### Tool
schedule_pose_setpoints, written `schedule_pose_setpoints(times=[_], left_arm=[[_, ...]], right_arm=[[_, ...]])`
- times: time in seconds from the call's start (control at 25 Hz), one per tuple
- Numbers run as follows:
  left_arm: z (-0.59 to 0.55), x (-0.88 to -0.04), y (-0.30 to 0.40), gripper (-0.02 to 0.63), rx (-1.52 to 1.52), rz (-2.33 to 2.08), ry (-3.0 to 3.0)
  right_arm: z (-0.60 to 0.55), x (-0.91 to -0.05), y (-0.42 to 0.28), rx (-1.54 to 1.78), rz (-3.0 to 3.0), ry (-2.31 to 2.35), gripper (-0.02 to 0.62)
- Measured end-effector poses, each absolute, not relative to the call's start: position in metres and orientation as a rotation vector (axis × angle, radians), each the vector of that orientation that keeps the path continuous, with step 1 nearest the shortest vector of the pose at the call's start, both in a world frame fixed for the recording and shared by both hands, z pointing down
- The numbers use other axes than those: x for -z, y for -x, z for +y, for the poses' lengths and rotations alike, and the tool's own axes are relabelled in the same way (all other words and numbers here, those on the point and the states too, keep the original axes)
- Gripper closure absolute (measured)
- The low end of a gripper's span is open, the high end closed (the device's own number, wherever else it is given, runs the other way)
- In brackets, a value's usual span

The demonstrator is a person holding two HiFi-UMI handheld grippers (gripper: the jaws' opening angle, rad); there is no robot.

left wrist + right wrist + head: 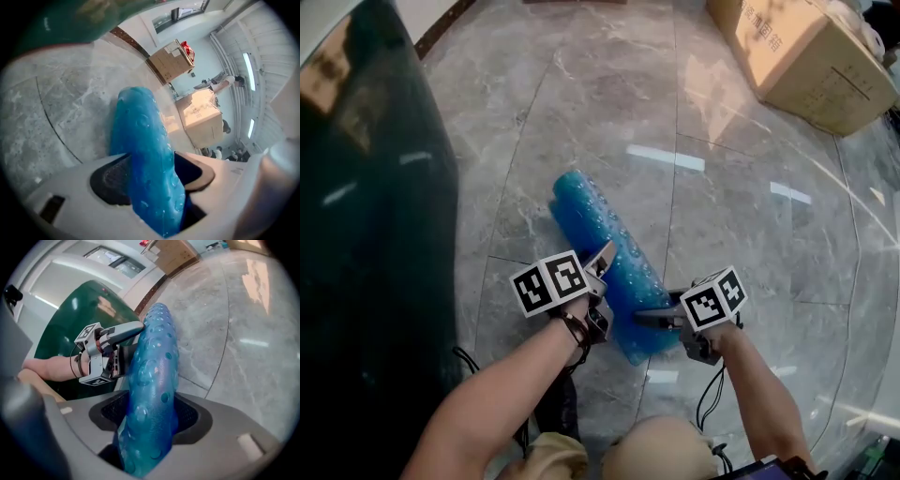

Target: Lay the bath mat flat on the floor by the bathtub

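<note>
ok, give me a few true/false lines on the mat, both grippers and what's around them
1. The left gripper and the right gripper are both shut on the near end of the bath mat. True.
2. The cardboard box stands on the floor, apart from the mat. True.
3. The mat is spread out flat. False: it is rolled into a long bundle.
4. The right gripper is the one nearer the dark green bathtub. False: the left gripper is.

Left gripper (149,176): jaws clamped on blue bath mat (140,131). Mat runs away over grey marble floor (56,108). Cardboard boxes (201,119) beyond.
</note>
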State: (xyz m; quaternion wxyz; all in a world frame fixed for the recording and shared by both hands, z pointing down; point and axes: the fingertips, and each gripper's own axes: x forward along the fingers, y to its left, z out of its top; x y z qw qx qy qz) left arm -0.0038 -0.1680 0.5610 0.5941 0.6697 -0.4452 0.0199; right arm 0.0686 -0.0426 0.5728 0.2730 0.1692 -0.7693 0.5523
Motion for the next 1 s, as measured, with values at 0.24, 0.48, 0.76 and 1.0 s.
schedule_pose_setpoints(times=[0.24, 0.48, 0.76, 1.0], left_arm=[[-0.173, -0.558, -0.004, 0.341, -0.203, -0.929, -1.659], [-0.179, -0.545, -0.014, 0.348, -0.345, -0.8, -1.814], [-0.198, -0.544, -0.031, 0.35, -0.683, -0.573, -2.028], [-0.21, -0.548, -0.022, 0.345, -1.009, -0.488, -2.188]], right_arm=[[-0.035, -0.561, -0.04, -1.787, -2.112, -0.692, 0.301], [-0.034, -0.546, 0.005, -2.087, -2.18, -0.999, 0.313], [-0.072, -0.547, 0.055, -2.313, -2.232, -1.35, 0.304], [-0.114, -0.56, 0.103, -2.477, -2.212, -1.346, 0.277]])
